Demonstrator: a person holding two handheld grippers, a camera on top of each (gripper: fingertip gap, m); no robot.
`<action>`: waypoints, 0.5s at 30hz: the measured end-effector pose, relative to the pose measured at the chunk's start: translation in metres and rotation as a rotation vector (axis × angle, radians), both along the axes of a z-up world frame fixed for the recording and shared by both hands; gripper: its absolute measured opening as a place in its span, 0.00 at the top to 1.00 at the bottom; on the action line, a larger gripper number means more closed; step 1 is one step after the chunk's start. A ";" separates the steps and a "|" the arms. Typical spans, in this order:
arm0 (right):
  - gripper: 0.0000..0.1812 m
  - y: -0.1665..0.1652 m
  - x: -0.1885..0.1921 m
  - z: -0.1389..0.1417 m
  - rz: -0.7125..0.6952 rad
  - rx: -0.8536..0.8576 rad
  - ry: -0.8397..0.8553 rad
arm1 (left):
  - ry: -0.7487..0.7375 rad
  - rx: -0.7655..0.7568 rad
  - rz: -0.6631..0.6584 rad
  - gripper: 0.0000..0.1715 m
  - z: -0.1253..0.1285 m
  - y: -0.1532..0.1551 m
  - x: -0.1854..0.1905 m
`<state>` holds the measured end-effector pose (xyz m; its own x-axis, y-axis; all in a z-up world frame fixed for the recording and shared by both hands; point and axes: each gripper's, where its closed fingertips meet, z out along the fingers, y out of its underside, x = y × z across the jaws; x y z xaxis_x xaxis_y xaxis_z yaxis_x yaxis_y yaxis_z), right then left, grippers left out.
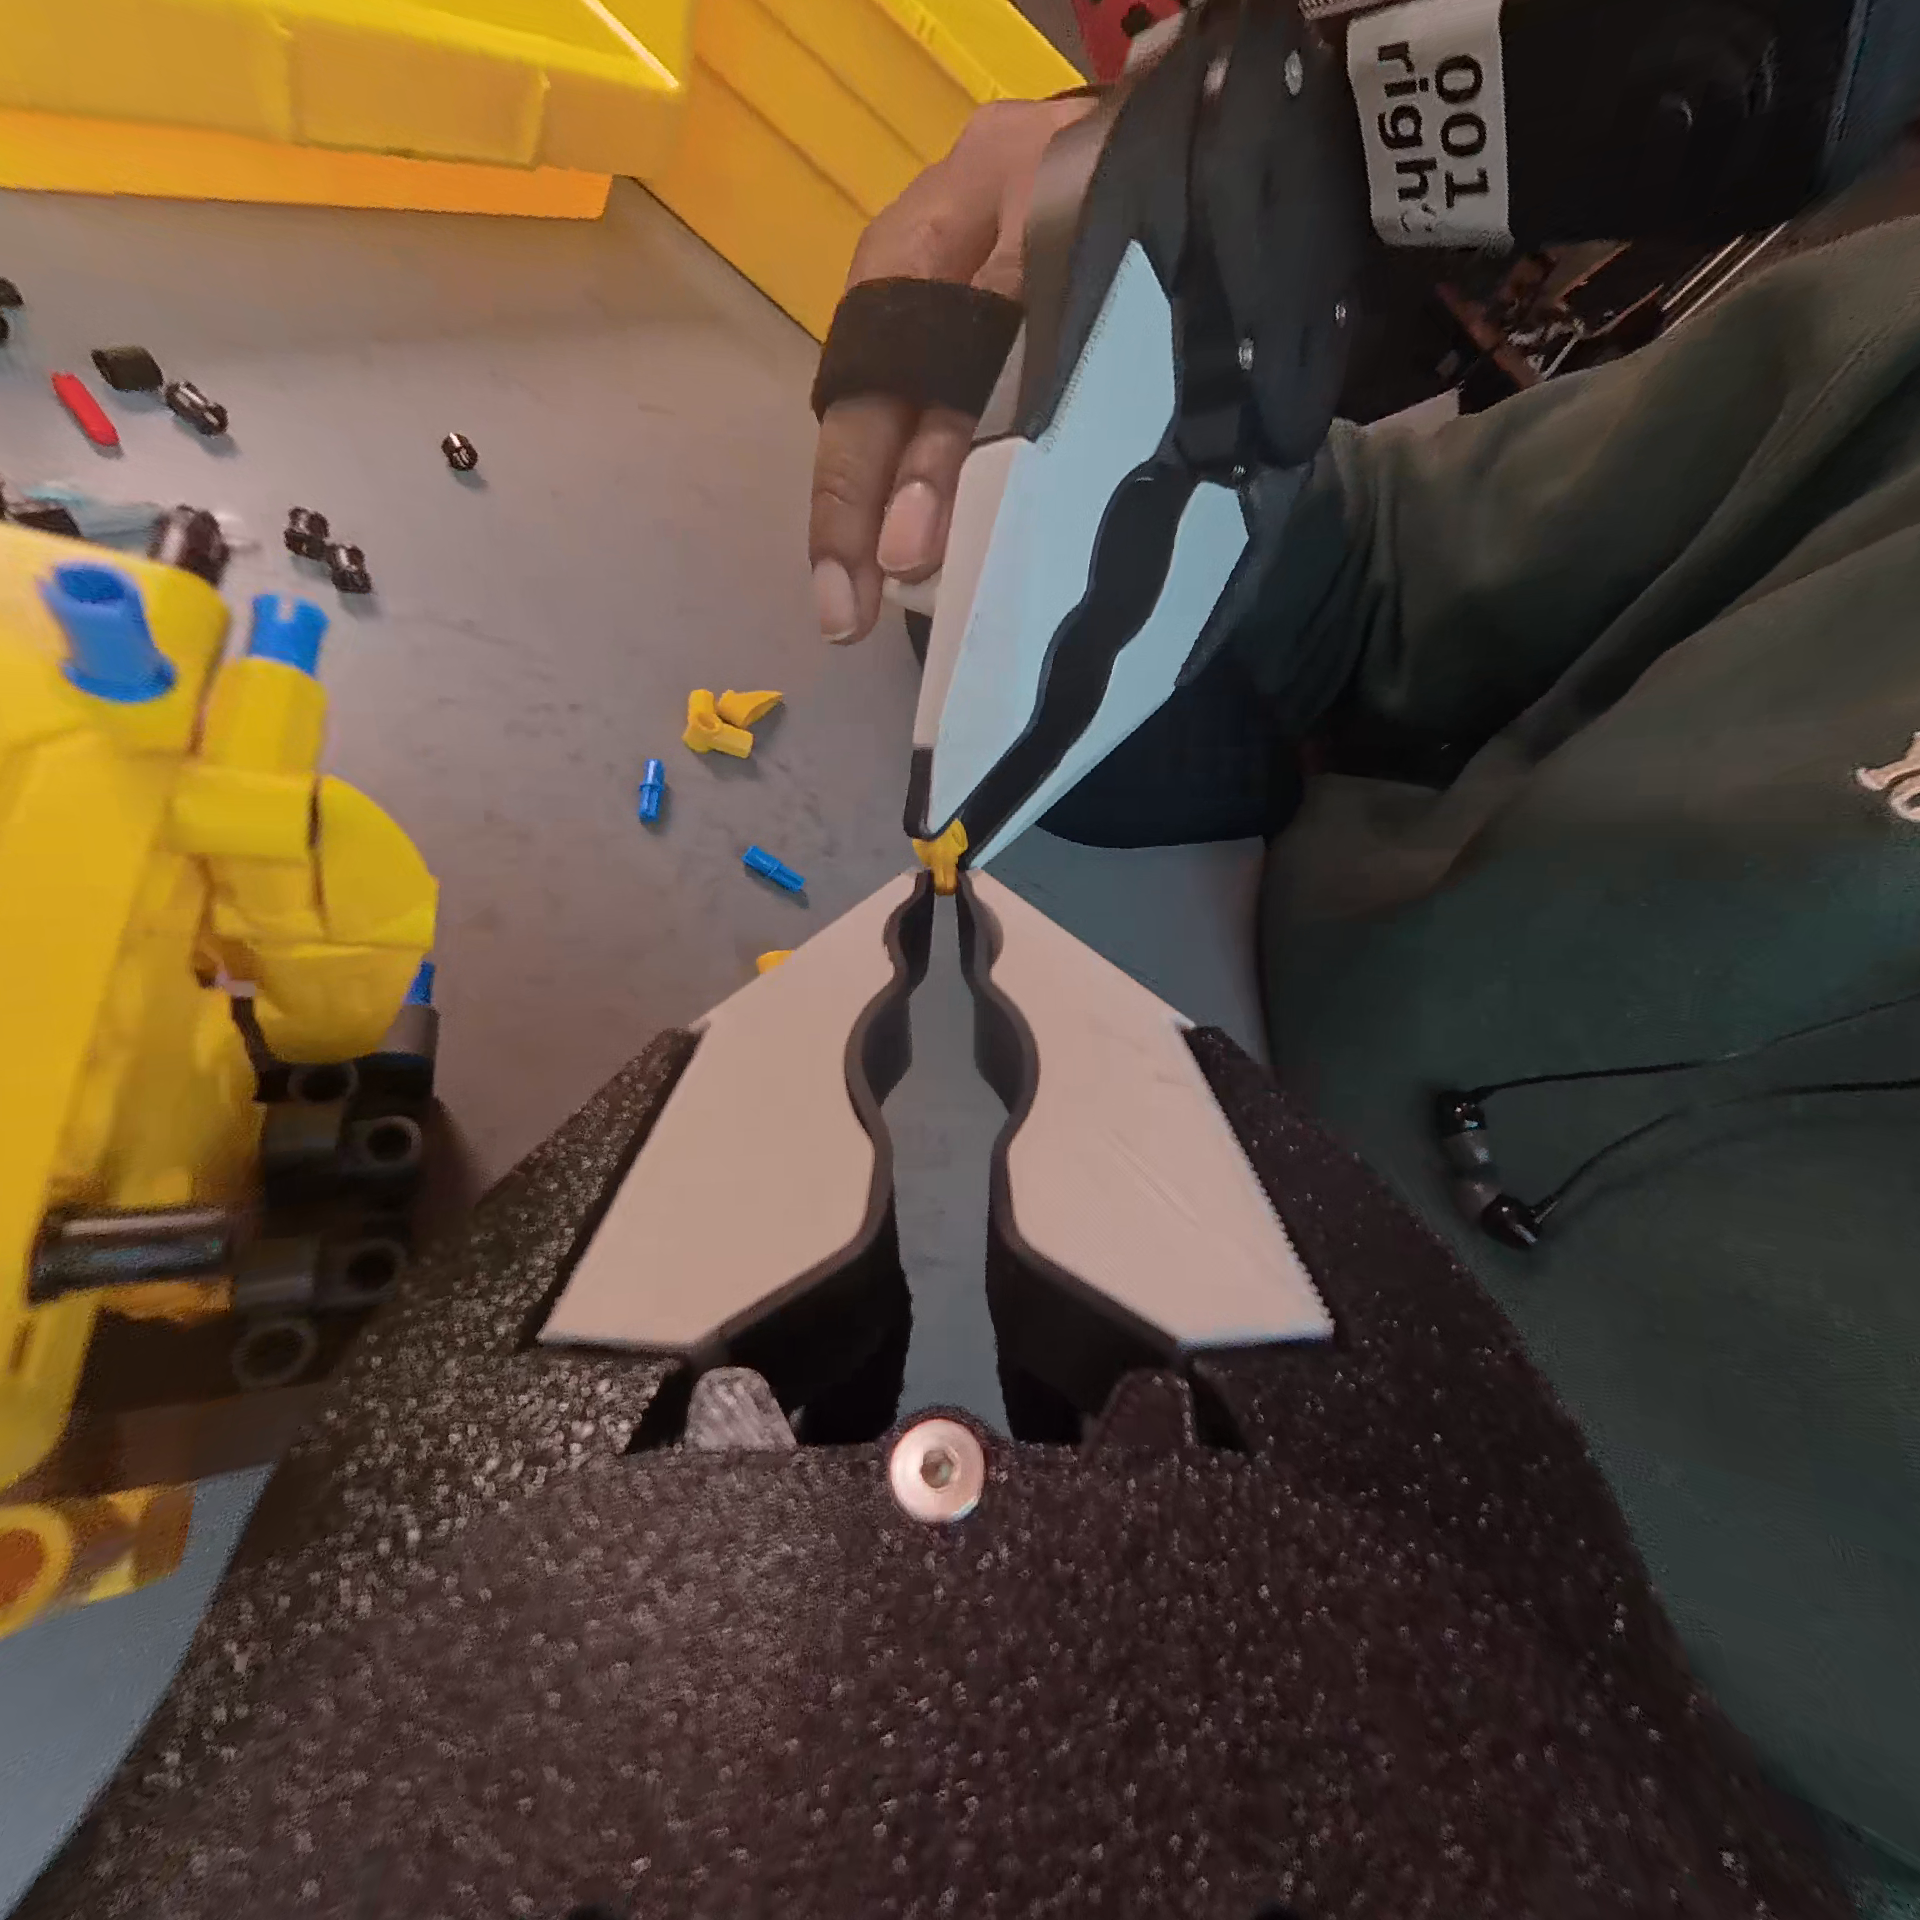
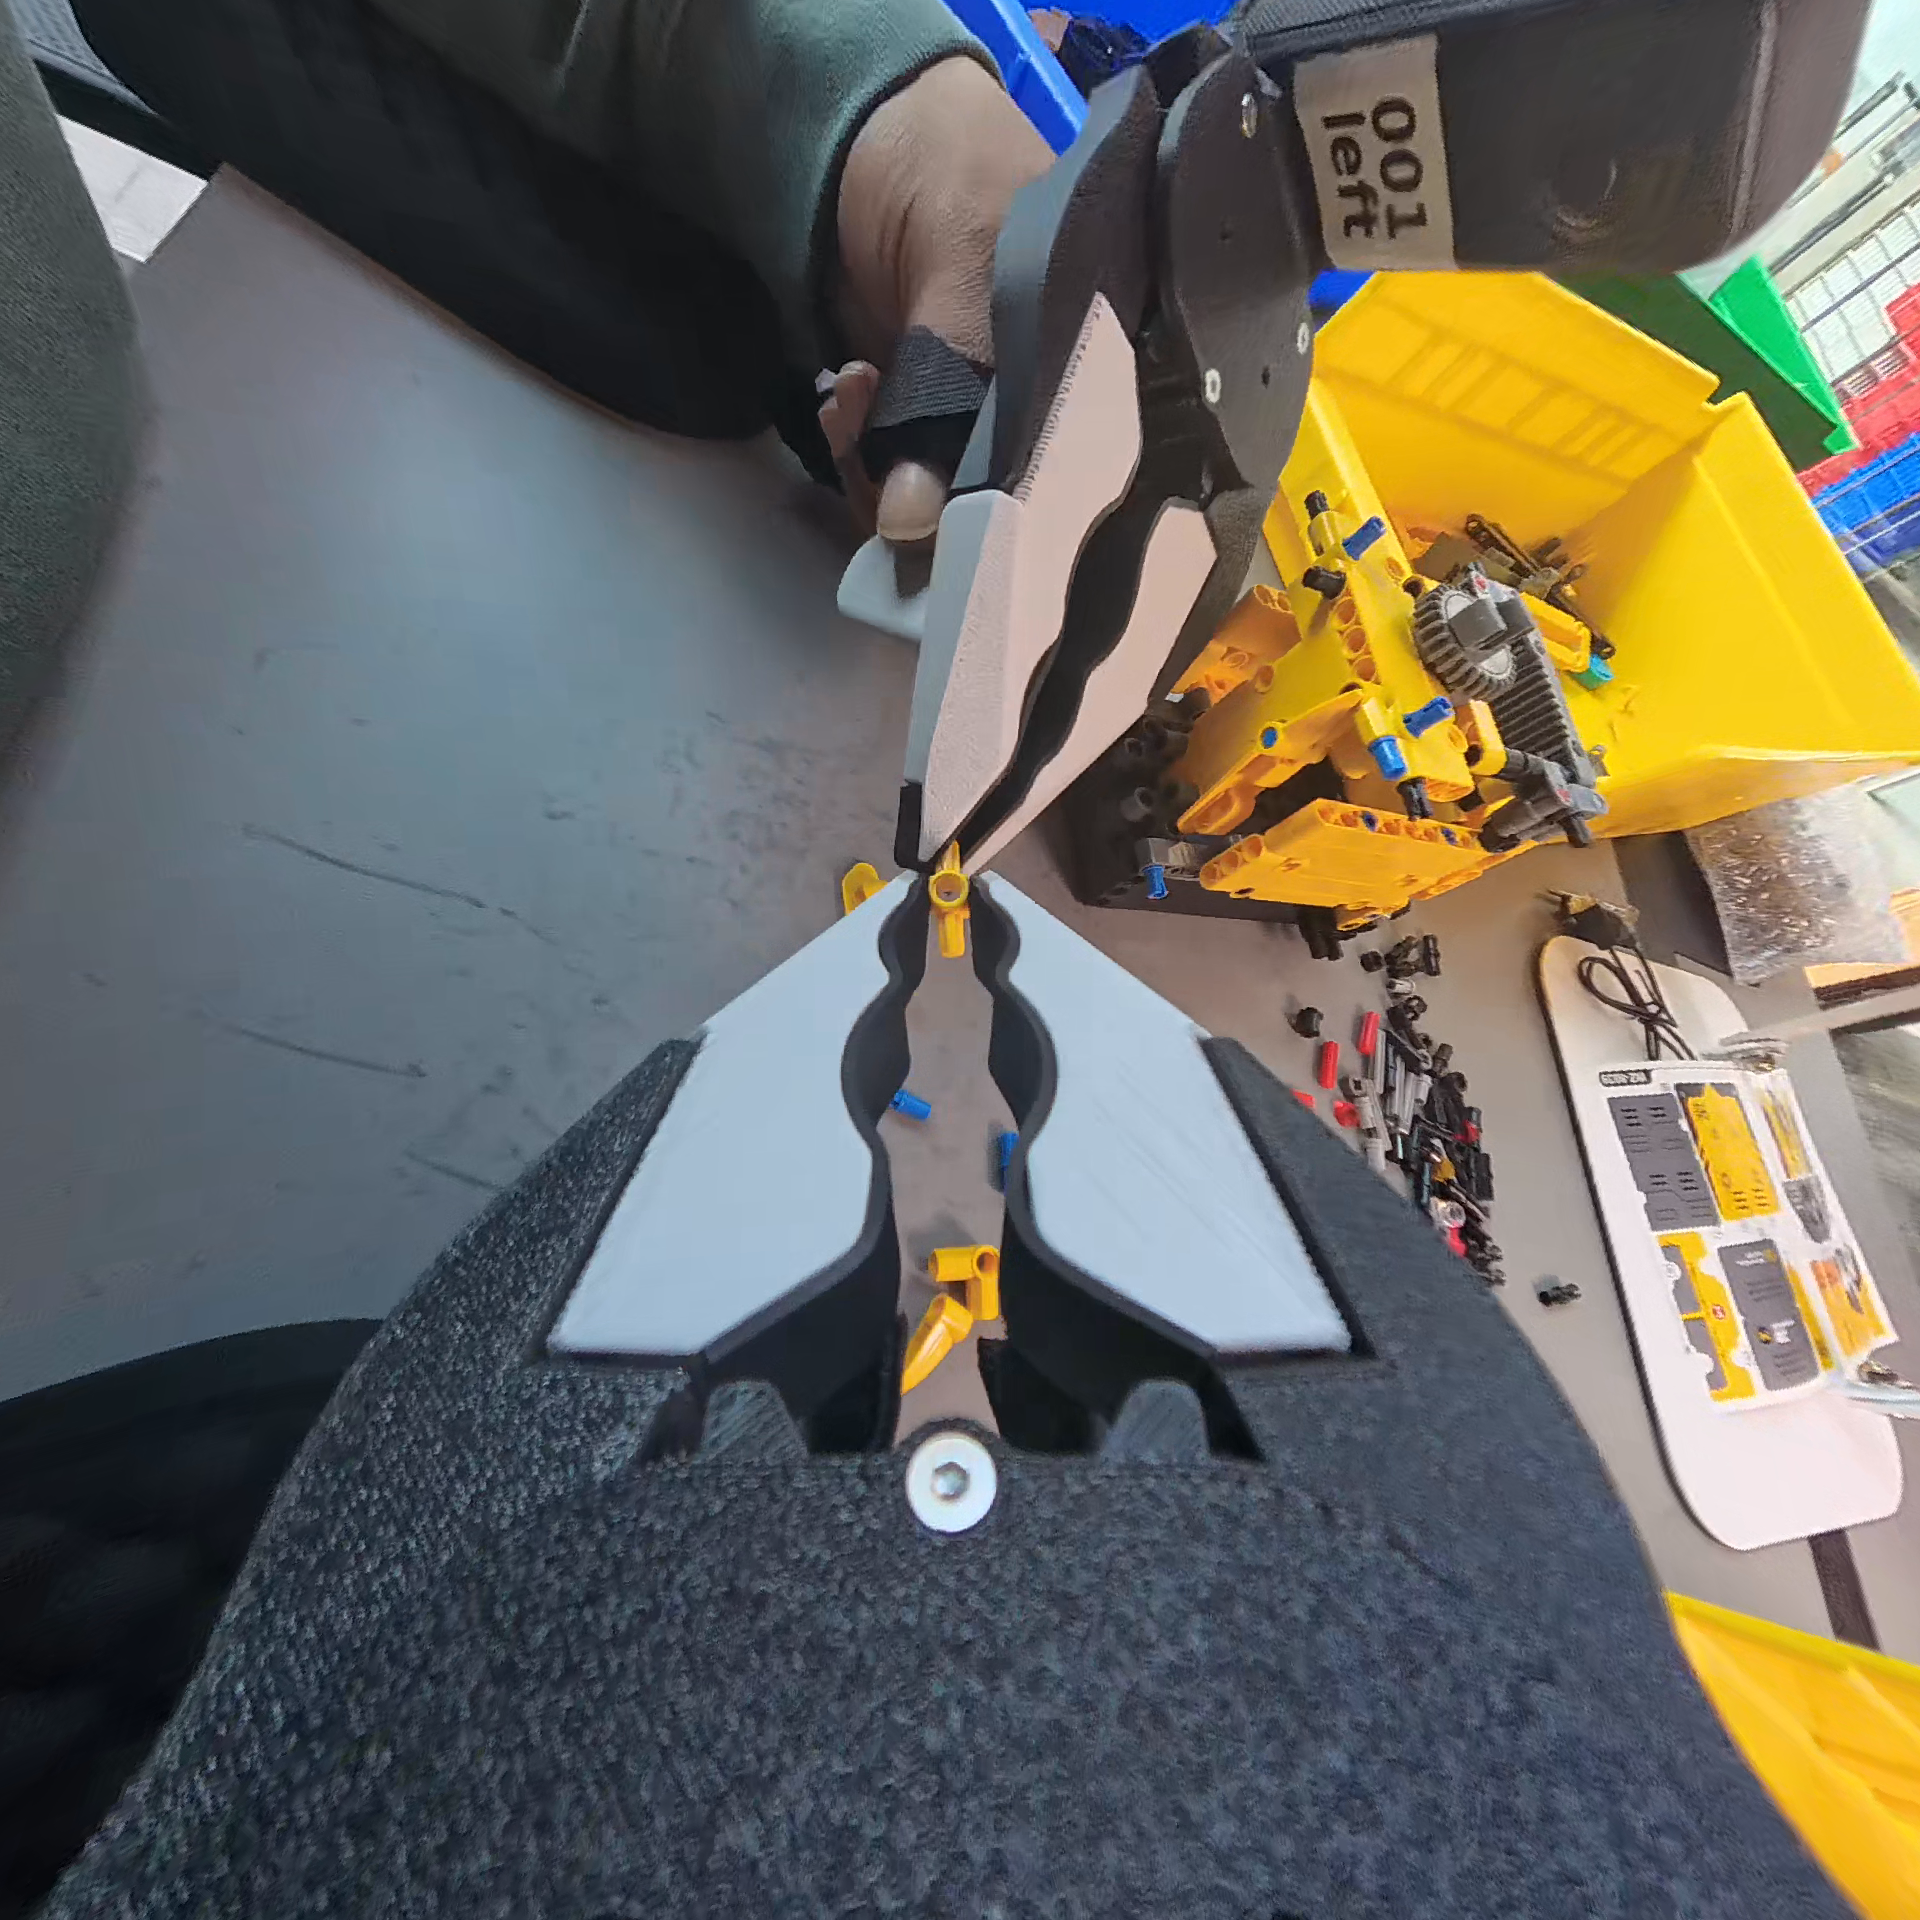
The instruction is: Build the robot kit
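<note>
My left gripper (image 1: pixel 941 883) and my right gripper (image 2: pixel 948 914) meet tip to tip above the grey table (image 1: pixel 582 540). Both are shut on one small yellow connector piece (image 1: pixel 940 850), held between them in the air. In the right wrist view the piece (image 2: pixel 948 891) shows a round ring and a short stem that lies between my right fingertips. The right gripper (image 1: pixel 940 829) comes down from above in the left wrist view. The left gripper (image 2: pixel 938 854) does the same in the right wrist view. A hand holds each.
A yellow brick-built vehicle model (image 2: pixel 1382 748) stands by a yellow bin (image 2: pixel 1558 416); it is close on my left (image 1: pixel 156 935). Loose blue pins (image 1: pixel 774 868), yellow pieces (image 1: pixel 727 717) and black parts (image 1: pixel 322 540) lie on the table. A parts pile (image 2: pixel 1423 1122) and a booklet (image 2: pixel 1745 1247) lie to the right. Left and right tips are no more than a few centimetres apart.
</note>
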<state>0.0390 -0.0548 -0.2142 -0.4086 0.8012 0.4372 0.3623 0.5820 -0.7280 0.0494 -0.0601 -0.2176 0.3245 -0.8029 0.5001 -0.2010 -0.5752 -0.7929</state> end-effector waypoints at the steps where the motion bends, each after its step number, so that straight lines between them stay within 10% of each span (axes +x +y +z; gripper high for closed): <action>1: 0.96 0.000 0.001 0.001 -0.003 -0.043 0.000 | 0.023 0.043 0.003 0.98 0.000 0.001 0.000; 8: 0.92 0.001 0.006 0.011 0.027 -0.572 -0.015 | 0.121 0.287 0.027 0.98 0.007 0.005 0.001; 15: 0.95 0.007 0.004 0.014 0.000 -0.619 -0.002 | 0.144 0.370 0.066 0.98 0.013 0.009 0.001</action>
<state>0.0428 -0.0480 -0.2007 -0.4088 0.9060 -0.1096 0.3642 0.0519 -0.9299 0.0501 -0.0512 -0.2046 0.4270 -0.8953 0.1272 -0.2972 -0.2718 -0.9153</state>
